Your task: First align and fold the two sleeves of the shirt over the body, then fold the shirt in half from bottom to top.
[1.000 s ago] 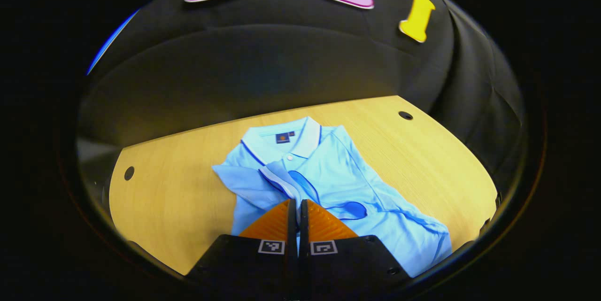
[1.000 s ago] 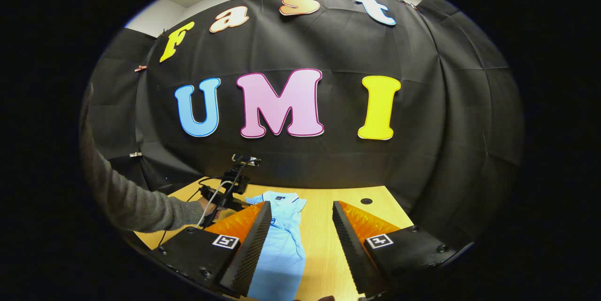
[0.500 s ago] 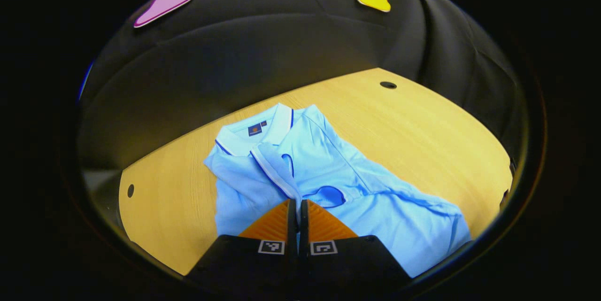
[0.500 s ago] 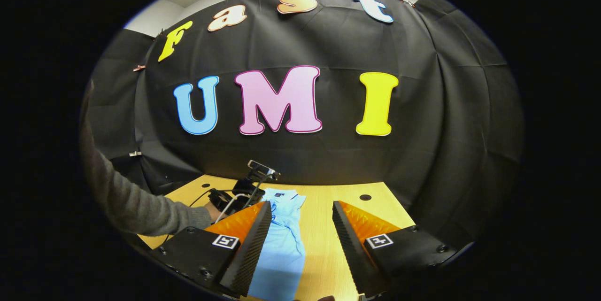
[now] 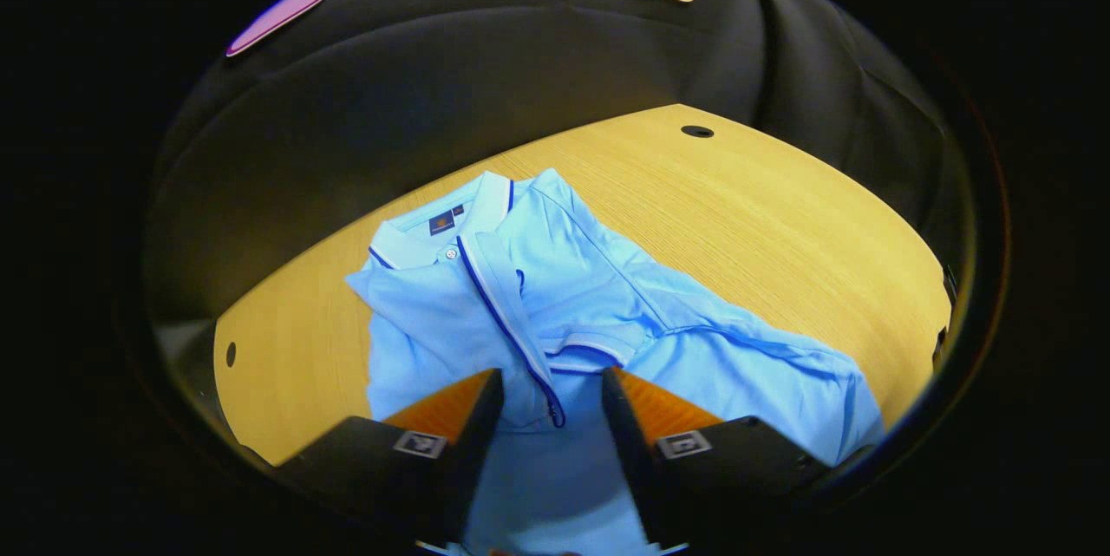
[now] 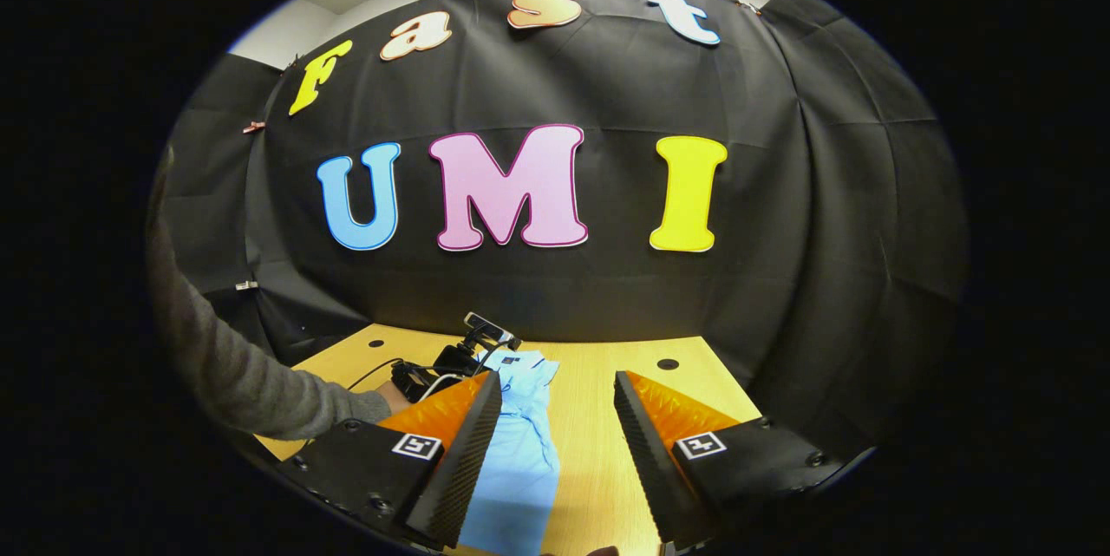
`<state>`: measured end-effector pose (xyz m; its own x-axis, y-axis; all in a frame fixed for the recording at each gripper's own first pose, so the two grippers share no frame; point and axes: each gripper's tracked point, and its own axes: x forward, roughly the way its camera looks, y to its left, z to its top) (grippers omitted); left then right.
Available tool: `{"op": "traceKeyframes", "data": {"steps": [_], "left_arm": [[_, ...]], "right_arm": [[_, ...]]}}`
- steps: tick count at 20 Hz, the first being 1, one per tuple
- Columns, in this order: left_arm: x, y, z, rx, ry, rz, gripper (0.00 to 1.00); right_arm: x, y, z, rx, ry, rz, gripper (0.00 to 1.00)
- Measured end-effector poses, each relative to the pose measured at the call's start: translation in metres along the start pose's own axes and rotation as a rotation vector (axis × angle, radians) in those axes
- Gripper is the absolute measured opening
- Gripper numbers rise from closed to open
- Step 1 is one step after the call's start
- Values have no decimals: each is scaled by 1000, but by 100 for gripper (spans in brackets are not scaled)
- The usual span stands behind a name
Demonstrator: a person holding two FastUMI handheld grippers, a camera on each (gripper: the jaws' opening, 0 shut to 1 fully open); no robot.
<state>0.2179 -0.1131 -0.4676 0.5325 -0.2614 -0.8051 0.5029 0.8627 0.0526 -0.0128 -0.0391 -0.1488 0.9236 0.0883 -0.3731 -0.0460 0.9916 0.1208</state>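
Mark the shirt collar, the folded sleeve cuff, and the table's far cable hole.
shirt collar (image 5: 486, 200): left gripper view, on the white collar band.
folded sleeve cuff (image 5: 598, 349): left gripper view, on the striped hem over the body.
cable hole (image 5: 697, 132): left gripper view, on the dark opening.

Grey knit sleeve (image 6: 234, 374) — black gripper bodies, square markers.

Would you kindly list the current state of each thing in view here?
shirt: flat on the table, both sleeves folded over the body, bottom not yet folded up
left gripper: open above the shirt, holding nothing
right gripper: open, empty, held off the shirt
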Motion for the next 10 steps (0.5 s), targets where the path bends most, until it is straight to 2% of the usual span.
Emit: {"op": "traceKeyframes", "data": {"steps": [2,6,10], "left_arm": [[-10,3,15,-5,-61,26,100],[-68,11,59,-39,-230,60,99],[-166,29,89,-81,-415,124,98]], "right_arm": [[-4,3,4,-7,-5,1,82],[-6,9,12,-9,-22,6,82],[-10,24,25,-13,-50,18,82]]}}
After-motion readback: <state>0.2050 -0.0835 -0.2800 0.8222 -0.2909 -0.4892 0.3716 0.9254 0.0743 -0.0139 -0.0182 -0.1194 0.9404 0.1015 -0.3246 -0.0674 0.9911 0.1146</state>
